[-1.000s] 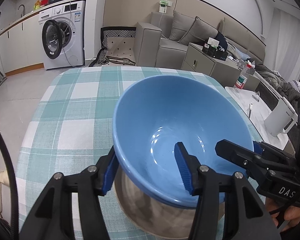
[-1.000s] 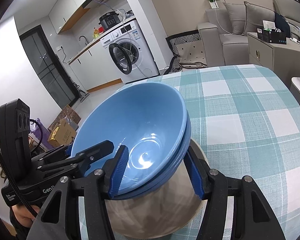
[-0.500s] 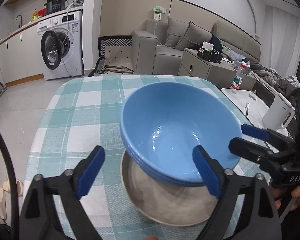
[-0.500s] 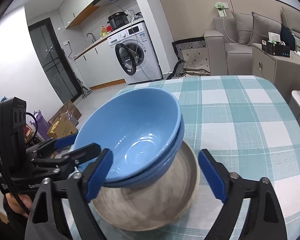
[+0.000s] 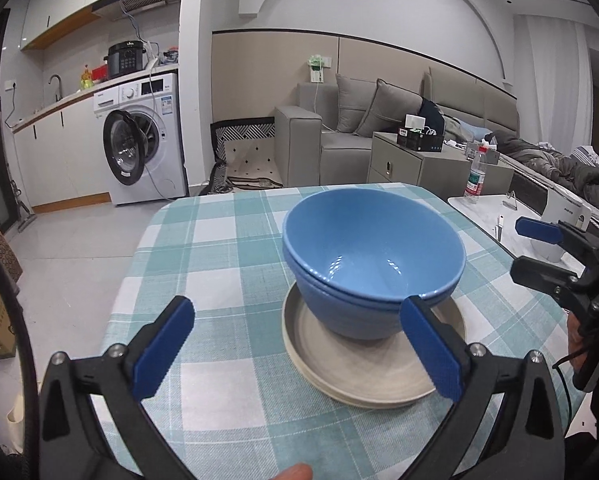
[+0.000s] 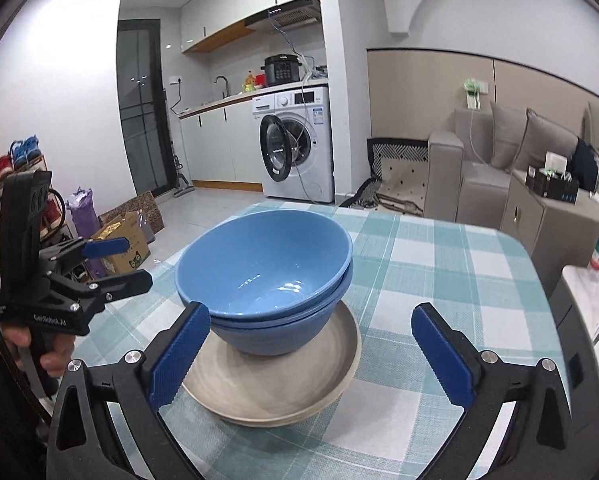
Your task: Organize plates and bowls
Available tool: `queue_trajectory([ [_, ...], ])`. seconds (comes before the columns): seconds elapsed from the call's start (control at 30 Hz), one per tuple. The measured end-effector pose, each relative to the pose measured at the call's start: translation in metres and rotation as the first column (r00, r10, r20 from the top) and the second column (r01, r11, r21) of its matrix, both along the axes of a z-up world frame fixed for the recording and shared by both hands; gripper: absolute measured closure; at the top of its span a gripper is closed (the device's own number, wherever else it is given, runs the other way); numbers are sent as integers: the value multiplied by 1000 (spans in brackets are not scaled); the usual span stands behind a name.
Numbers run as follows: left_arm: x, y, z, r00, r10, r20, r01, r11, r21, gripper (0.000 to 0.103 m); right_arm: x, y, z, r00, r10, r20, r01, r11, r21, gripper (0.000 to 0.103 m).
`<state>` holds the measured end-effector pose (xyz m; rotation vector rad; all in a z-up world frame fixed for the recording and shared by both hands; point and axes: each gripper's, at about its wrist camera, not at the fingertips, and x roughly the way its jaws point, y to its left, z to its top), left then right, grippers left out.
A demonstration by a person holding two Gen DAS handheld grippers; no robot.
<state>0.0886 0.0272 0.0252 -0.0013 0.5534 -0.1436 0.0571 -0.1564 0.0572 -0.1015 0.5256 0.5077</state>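
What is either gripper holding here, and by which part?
Nothing. The left gripper and right gripper are both open, clear of the blue bowls on the plate.

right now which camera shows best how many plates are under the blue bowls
The right wrist view: the plates' near edge shows stacked rims, apparently two. The left wrist view shows the same stack under the blue bowls, but the left claw's pad covers part of the rim.
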Motion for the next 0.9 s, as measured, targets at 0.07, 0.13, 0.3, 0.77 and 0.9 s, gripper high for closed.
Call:
queue_trajectory([
  [0.07, -6, 3, -3, 1000, 6, 5, -6, 1000, -2, 0, -10, 1, -1, 999, 31, 17, -30, 999, -12, 0],
  [0.13, -12, 6, -6, 1000, 12, 7, -12, 1000, -12, 0, -21, 4, -2, 997, 60, 39, -59, 998, -24, 0],
  [0.3, -29, 6, -14, 999, 43, 27, -43, 999, -10, 0, -43, 9, -7, 994, 90, 68, -89, 996, -31, 0],
  [0.77, -56, 2, -34, 997, 45, 65, -44, 999, -18, 0, -69, 4, -36, 997, 35, 69, -36, 999, 10, 0],
  [0.9, -64, 0, -36, 994, 30, 106, -27, 999, -24, 0, -73, -1, -37, 997, 27, 74, -30, 999, 37, 0],
])
